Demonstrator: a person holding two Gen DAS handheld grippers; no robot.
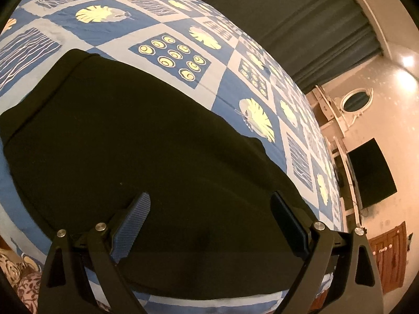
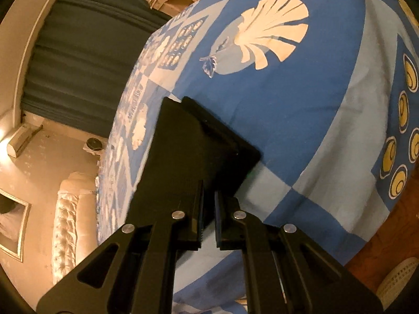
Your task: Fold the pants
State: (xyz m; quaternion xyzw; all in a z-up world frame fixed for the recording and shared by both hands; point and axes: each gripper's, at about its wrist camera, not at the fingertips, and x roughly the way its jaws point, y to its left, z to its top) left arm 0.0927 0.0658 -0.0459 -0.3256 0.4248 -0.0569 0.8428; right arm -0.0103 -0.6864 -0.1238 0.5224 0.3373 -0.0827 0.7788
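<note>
While the black pants (image 1: 125, 136) lie spread flat on the bed, they fill the space right under and ahead of the left gripper (image 1: 210, 204), whose two blue-padded fingers (image 1: 131, 225) stand wide apart above the cloth, released and grasping nothing. In the right wrist view a flat black piece of the same fabric (image 2: 199, 141) stretches forward and to the left from the right gripper (image 2: 208, 209), with one corner resting on the sheet just ahead. That gripper's fingers are clenched nearly together on the near edge of the fabric, which runs down into the narrow gap between them. Beneath everything is a bedsheet (image 1: 230, 83) in blue and pale blue squares with cream leaf shapes and yellow ovals. Beyond the bed's far edge, ahead of both grippers, hangs a dark curtain (image 1: 301, 26). To the left gripper's right, a dark screen (image 1: 371, 172) is on the wall.
</note>
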